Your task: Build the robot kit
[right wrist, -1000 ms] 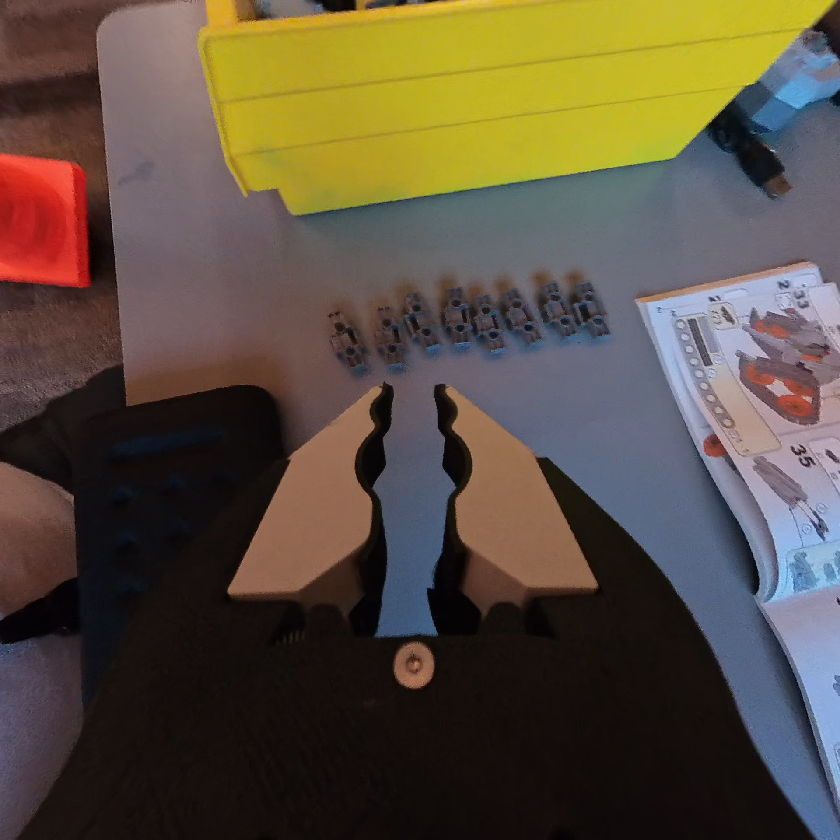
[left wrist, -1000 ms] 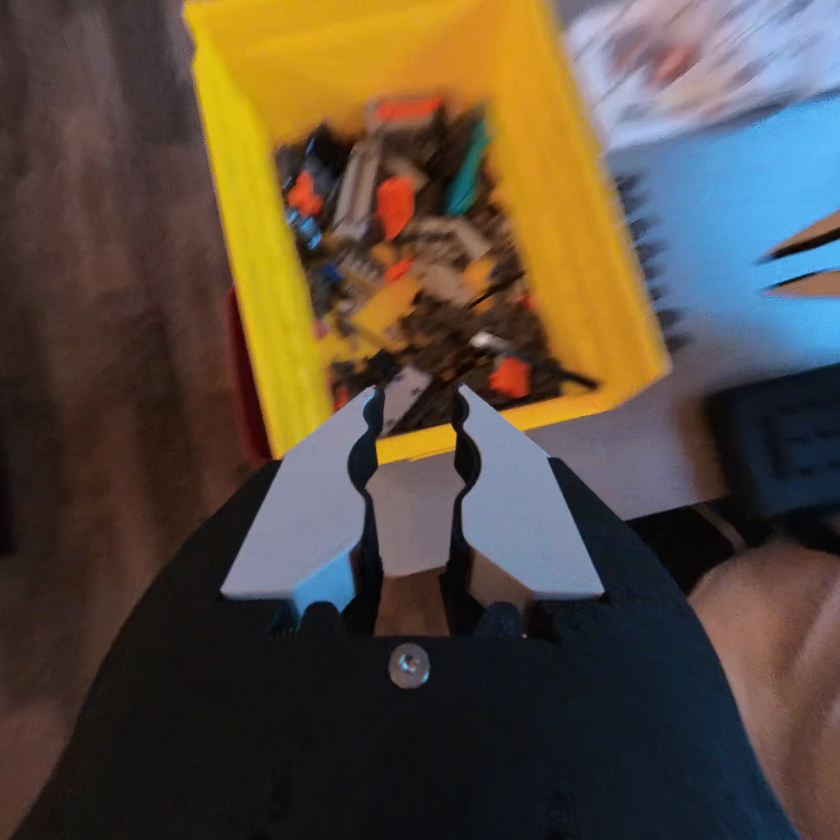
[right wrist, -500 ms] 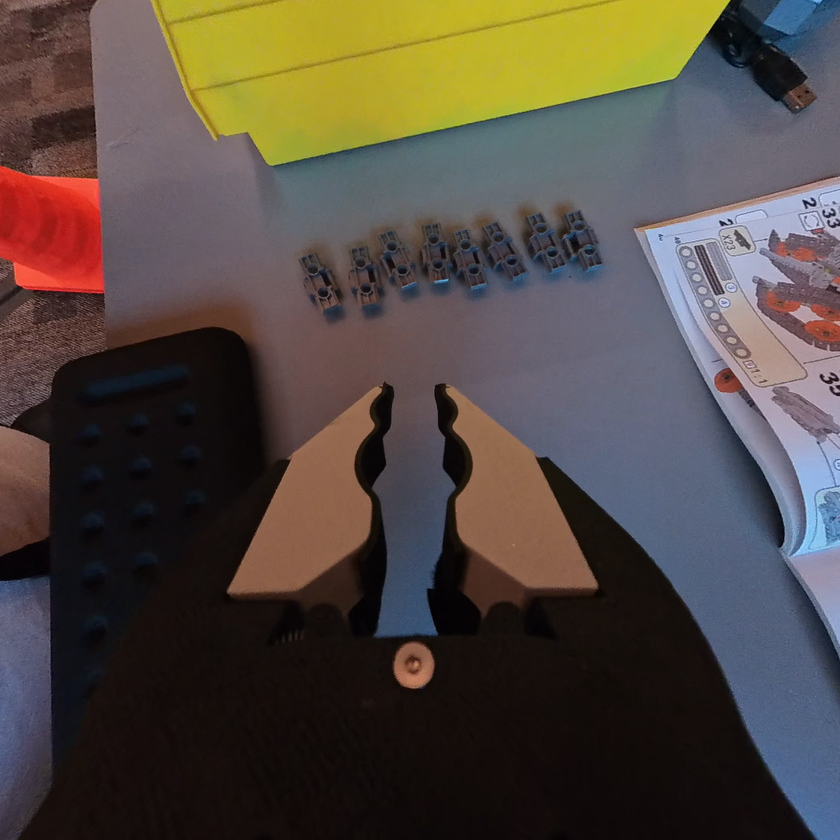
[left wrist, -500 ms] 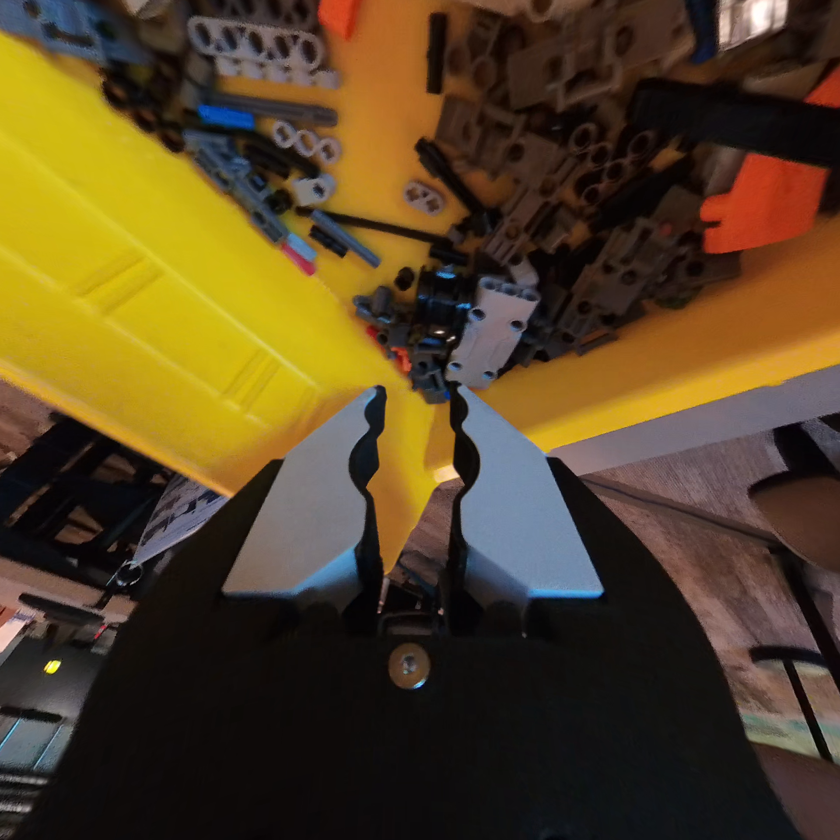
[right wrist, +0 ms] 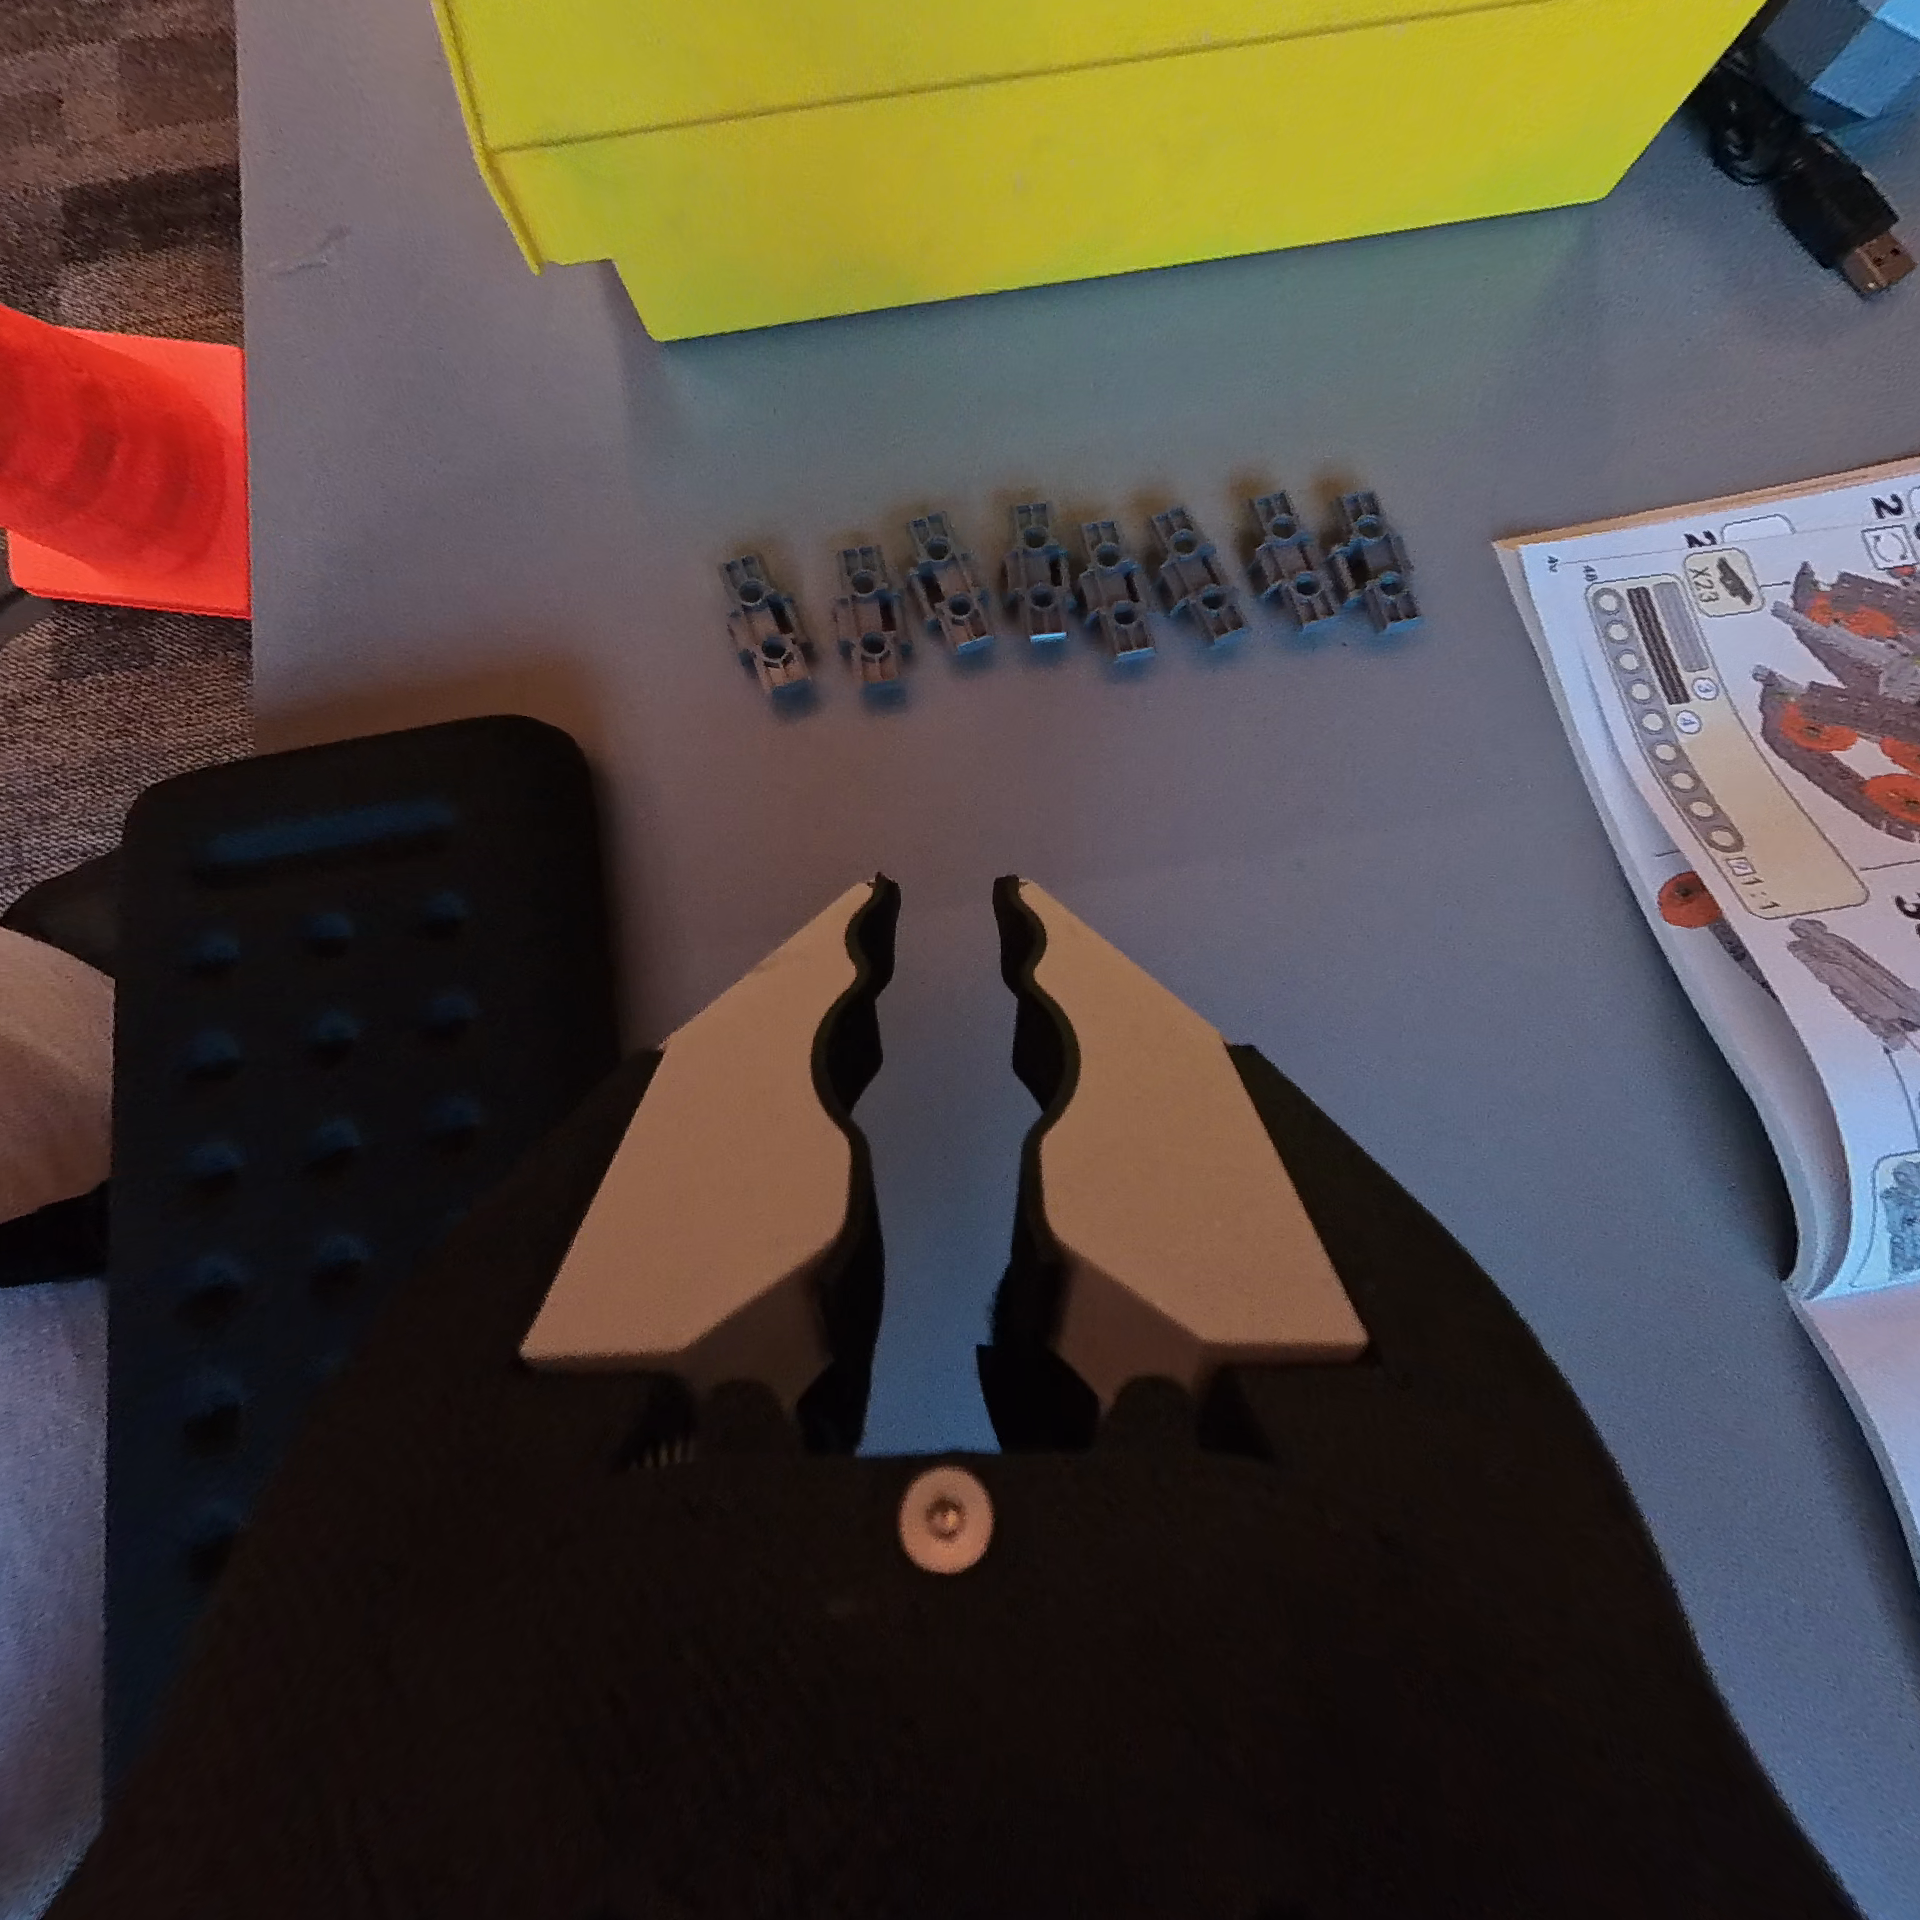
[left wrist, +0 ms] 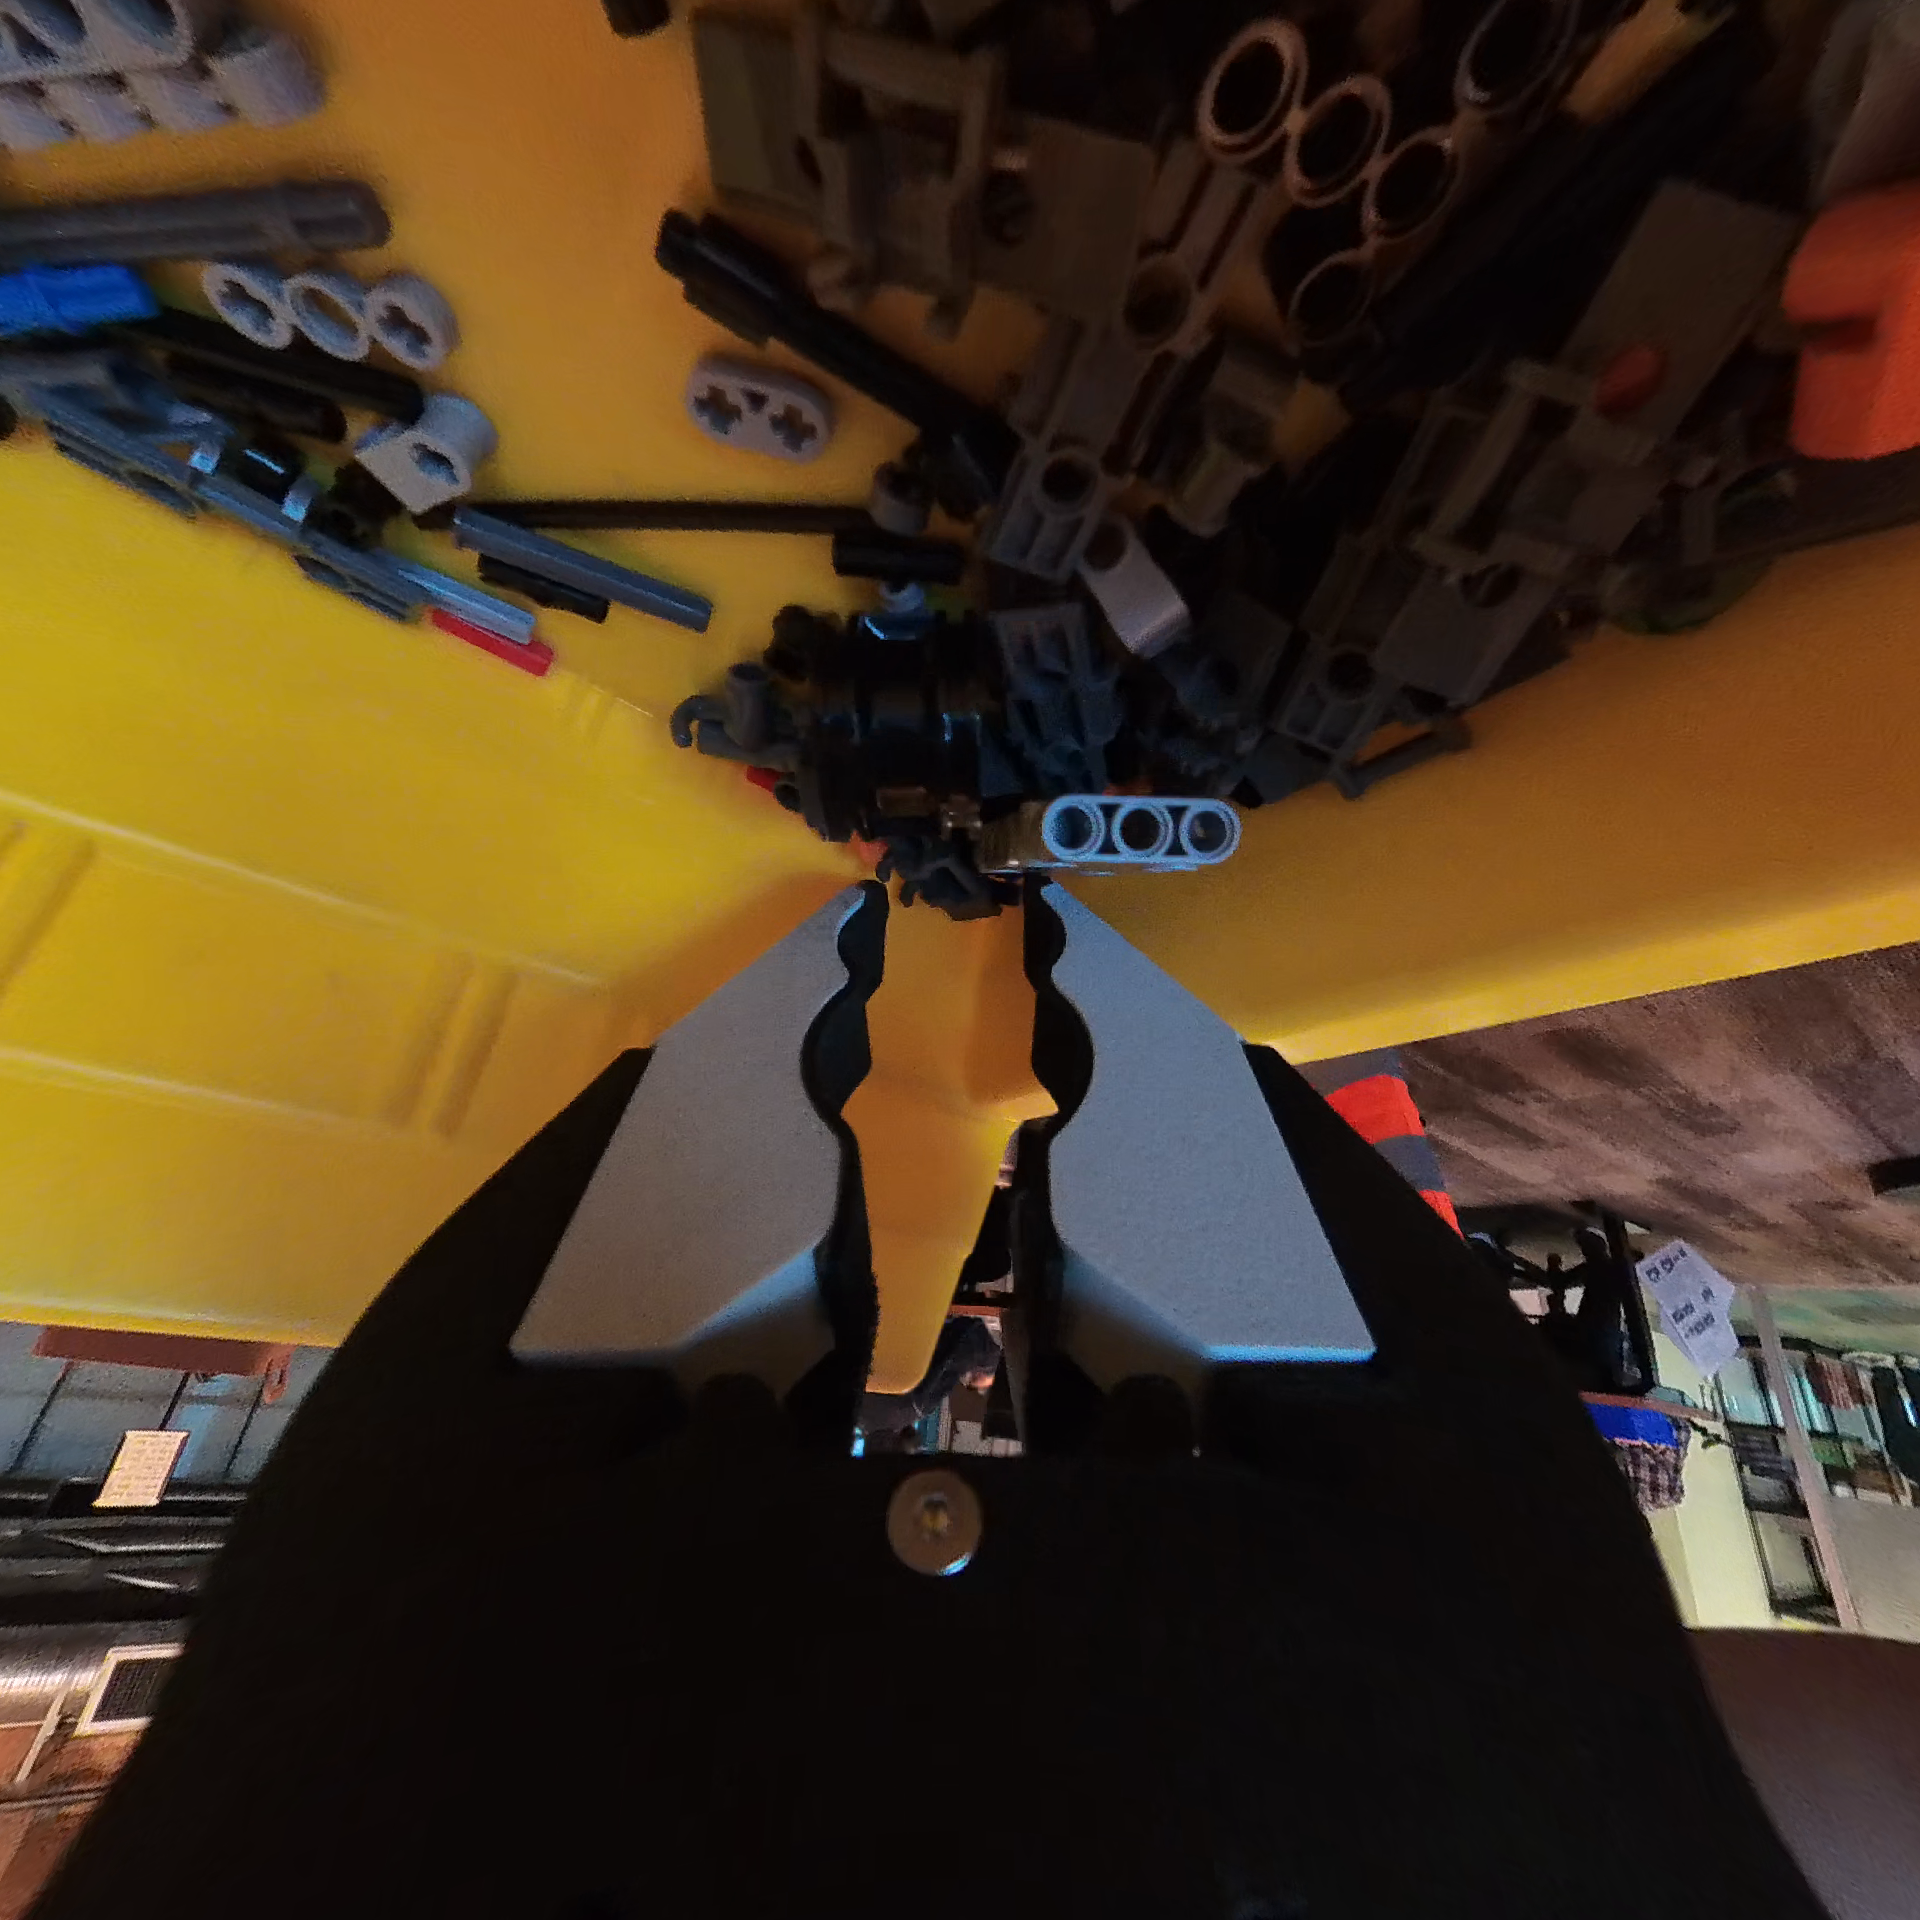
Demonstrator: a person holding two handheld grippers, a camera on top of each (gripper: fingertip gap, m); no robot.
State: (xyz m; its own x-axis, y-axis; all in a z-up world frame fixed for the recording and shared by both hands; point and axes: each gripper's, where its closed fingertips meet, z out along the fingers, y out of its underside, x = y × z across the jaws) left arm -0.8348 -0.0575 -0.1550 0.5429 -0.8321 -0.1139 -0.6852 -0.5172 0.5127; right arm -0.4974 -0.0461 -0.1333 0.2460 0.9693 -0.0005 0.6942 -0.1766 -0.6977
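My left gripper (left wrist: 954, 894) is open inside a yellow bin (left wrist: 312, 935), its tips at a clump of small dark grey and black building parts (left wrist: 935, 727) in the bin's corner. A light grey three-hole beam (left wrist: 1140, 829) lies just right of the tips. Nothing is held between the fingers. My right gripper (right wrist: 943, 885) is open and empty above a grey table (right wrist: 1143, 935). A row of several small grey connector pieces (right wrist: 1070, 587) lies on the table ahead of it, in front of the yellow bin (right wrist: 1039, 156).
The bin holds many loose beams, axles and an orange part (left wrist: 1855, 343). An open instruction booklet (right wrist: 1766, 831) lies at the table's right. A black studded pad (right wrist: 332, 1039) lies left of my right gripper. A black cable plug (right wrist: 1849, 239) lies far right. A red object (right wrist: 114, 468) sits off the table's left edge. Some 35 cm of space lies between my two pairs of fingers.
My left gripper swung from above the bin down into it and closed in on the dark clump in the corner. My right gripper drew back from the row of pieces and shifted slightly.
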